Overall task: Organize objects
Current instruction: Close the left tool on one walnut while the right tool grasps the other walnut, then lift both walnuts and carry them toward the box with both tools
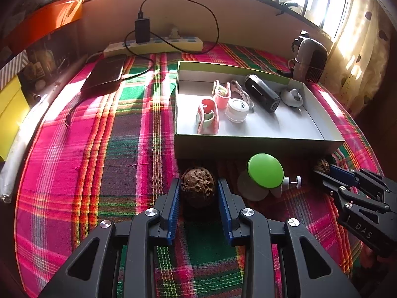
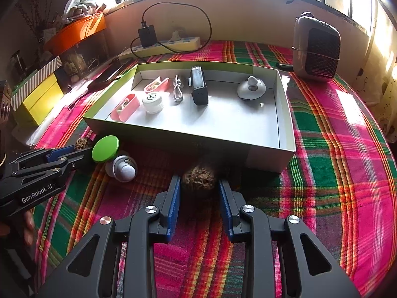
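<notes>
Covering table: plaid cloth point(image 1: 74, 149), sunlit.

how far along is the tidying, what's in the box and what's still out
Done: the box already holds two pink cases, a white jar, a cable, a black device and a grey knob piece. In hand: the left gripper and the right gripper are each closed on a walnut on the cloth. Left: both walnuts and the green-lidded item beside the box.

We are angling both grippers downward: the left gripper point(image 1: 198, 188) and right gripper point(image 2: 198, 181) are each pinching something between blue pads.
</notes>
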A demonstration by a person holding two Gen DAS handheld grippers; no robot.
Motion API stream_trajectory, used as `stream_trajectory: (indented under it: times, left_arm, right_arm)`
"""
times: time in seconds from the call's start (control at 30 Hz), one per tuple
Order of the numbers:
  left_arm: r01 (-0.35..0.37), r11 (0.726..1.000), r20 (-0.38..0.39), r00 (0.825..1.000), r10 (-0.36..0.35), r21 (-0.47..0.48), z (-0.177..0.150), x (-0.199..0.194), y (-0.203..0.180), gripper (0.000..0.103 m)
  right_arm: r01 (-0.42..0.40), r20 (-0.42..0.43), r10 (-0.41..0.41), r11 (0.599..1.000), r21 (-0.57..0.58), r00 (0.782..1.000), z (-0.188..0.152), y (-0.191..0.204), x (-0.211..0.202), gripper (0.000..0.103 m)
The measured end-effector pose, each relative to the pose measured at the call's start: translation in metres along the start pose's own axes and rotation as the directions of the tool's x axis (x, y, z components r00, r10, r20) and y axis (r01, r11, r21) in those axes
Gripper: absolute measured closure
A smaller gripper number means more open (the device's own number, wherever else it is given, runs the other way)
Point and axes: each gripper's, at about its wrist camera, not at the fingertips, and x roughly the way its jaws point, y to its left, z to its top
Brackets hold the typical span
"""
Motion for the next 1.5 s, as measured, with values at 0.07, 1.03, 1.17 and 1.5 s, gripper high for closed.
stream_trajectory:
  times: [0.07, 1.03, 1.17, 1.5]
  left_arm:
    - [-0.013, 1.0, 0.003, 1.0, 0.013, 0.012, -0.002, -0.001, -0.003, 0.076]
    - [-0.084, 0.995, 0.032, 0.996, 0.082, 0.058, -0.015, -0.007, -0.016, 0.078]
    - [-0.078, 0.995, 0.035, 0.997, 0.076, 0.056, -0.015, -0.008, -0.016, 0.08]
    - [-0.072, 0.996, 0.052, 0.996, 0.069, 0.059, -0.015, -0.014, -0.017, 0.08]
  right_arm:
    - [0.001, 0.0, -0.001, 1.0, 0.001, 1.0, -0.001, 0.001, 0.0, 0.072]
    - [0.015, 0.009, -0.015, 1.0, 0.005, 1.0, -0.006, 0.006, -0.004, 0.072]
    - [0.013, 0.01, -0.013, 1.0, 0.008, 1.0, -0.007, 0.006, -0.004, 0.072]
    - [0.002, 0.016, -0.002, 1.0, 0.011, 1.0, -0.007, 0.007, -0.007, 0.072]
